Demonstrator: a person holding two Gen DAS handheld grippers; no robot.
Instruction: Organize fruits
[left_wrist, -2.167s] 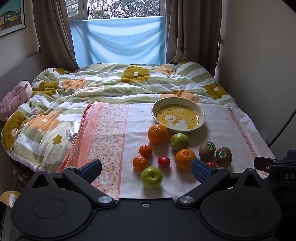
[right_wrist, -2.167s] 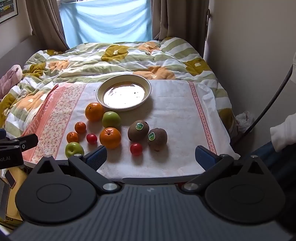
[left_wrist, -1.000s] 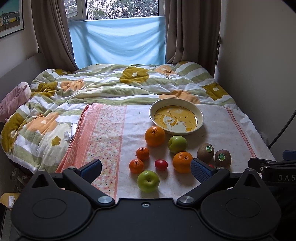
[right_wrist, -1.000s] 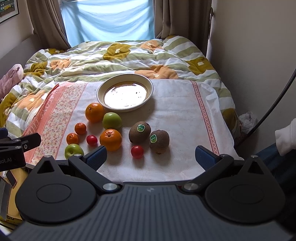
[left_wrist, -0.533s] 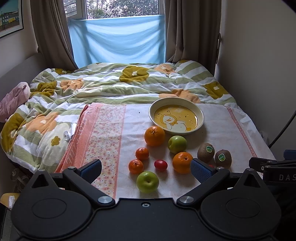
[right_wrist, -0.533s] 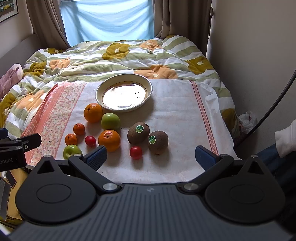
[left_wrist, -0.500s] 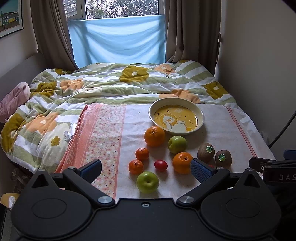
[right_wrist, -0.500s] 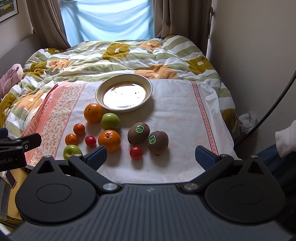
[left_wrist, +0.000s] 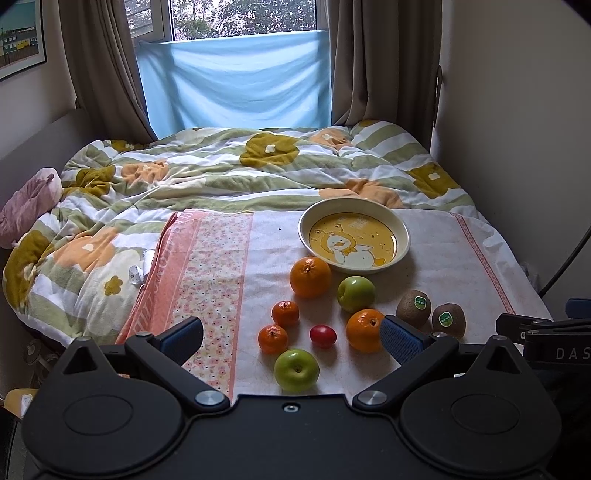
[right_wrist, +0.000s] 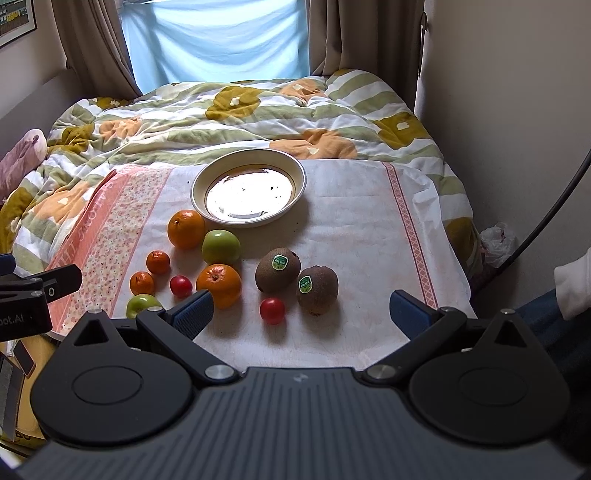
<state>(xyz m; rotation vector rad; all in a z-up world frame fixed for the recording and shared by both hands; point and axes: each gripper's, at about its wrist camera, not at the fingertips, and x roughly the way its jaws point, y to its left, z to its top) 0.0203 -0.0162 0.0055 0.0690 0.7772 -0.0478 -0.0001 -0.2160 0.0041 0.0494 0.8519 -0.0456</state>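
Left gripper (left_wrist: 291, 338) and right gripper (right_wrist: 301, 310) gape empty at lower frame; fruit crowds before the bowl (right_wrist: 199, 192), its glare probably hiding nothing.

My left gripper (left_wrist: 291, 338) hangs wide open above the near edge of the cloth (left_wrist: 436, 266). A green apple (left_wrist: 296, 370) lies between my fingers, untouched. Beyond it sit a small tomato (left_wrist: 323, 336), oranges and the duck plate (left_wrist: 400, 236).
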